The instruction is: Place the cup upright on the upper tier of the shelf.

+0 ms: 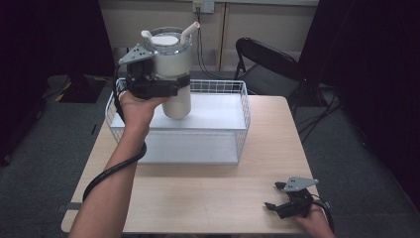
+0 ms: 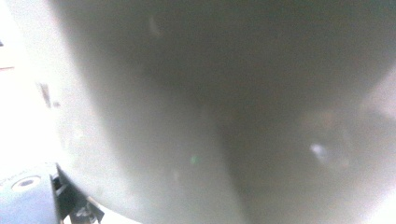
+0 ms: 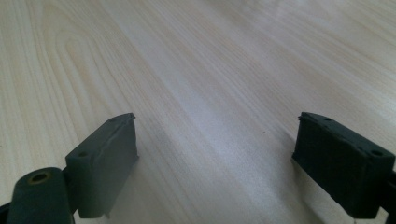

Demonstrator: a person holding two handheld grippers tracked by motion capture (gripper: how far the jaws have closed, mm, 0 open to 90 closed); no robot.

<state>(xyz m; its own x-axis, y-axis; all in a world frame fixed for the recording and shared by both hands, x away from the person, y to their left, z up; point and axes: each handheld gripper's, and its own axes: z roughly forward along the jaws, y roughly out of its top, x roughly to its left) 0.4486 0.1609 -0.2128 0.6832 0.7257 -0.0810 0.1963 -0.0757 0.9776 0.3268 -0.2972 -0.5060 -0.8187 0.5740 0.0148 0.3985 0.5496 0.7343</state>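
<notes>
A tall cream-white tumbler with a clear lid and a white straw is held upright in the air above the white wire basket. The left gripper has its jaws clamped around the tumbler's middle. The right gripper rests low over the pale wooden worktop, jaws wide apart.

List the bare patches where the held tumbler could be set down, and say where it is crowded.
The wire basket has a bare white floor under the tumbler held by the left gripper. The wooden table is bare between basket and right gripper. The near right corner is crowded.
</notes>
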